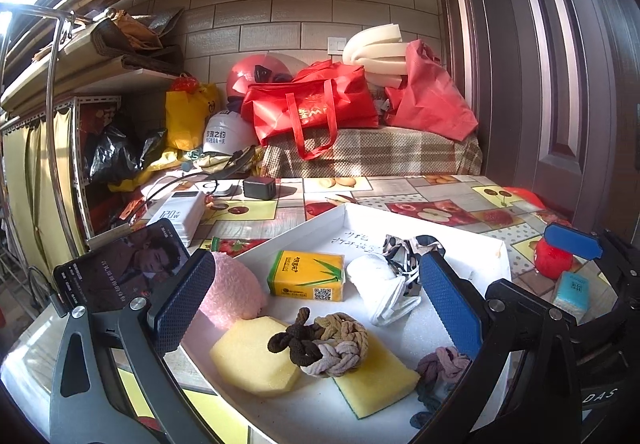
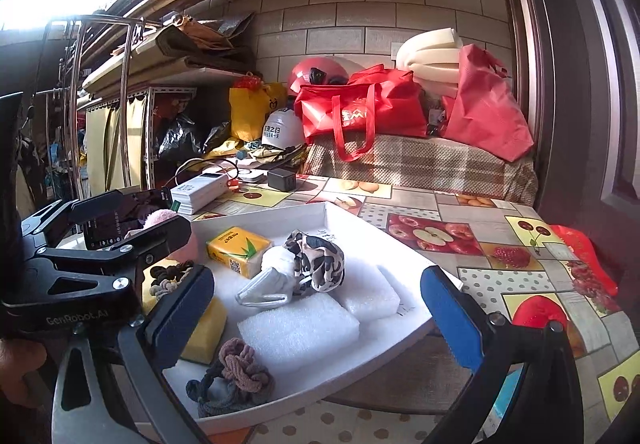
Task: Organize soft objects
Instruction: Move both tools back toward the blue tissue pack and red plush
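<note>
Both grippers are spread wide and empty. The left gripper (image 1: 316,308) frames the braided hair tie (image 1: 320,342) at lower centre, nearer than the right gripper (image 2: 320,308).

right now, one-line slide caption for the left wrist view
Open left gripper hovers over a white tray holding yellow sponges, braided hair ties and a tissue pack.

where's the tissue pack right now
The tissue pack lies inside the white tray, toward its back left, between the pink sponge and the white mask.
</note>
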The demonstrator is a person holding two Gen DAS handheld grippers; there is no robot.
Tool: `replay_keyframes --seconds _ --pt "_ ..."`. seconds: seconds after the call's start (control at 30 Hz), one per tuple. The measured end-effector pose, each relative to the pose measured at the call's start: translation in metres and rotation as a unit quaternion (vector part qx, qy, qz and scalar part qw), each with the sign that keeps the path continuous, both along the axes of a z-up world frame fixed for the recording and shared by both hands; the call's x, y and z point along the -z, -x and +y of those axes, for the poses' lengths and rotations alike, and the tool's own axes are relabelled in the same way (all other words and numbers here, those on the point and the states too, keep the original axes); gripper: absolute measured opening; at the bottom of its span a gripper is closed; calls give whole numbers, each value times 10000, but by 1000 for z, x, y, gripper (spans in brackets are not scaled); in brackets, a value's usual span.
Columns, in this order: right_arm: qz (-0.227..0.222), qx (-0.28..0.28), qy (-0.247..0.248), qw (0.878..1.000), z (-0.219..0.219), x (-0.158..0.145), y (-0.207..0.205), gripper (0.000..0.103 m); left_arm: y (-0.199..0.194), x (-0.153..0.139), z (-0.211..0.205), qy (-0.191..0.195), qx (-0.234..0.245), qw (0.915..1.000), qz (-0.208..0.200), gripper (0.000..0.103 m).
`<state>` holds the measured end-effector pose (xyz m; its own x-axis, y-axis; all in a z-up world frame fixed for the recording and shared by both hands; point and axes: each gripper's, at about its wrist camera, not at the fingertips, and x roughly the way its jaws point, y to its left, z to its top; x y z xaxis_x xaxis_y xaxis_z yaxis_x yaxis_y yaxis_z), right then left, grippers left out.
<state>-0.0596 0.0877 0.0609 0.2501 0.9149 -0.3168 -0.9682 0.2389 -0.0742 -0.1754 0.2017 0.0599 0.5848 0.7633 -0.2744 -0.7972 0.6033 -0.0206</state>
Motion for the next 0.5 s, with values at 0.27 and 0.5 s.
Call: replay_keyframes --seconds 0.27,0.5 --pt "133 400 57 9991 -54 -3 -36 103 -25 -1 -40 12 910 9957 155 103" --pt "458 1539 115 9870 -98 -4 -116 103 -72 2 -79 257 2015 9779 493 103"
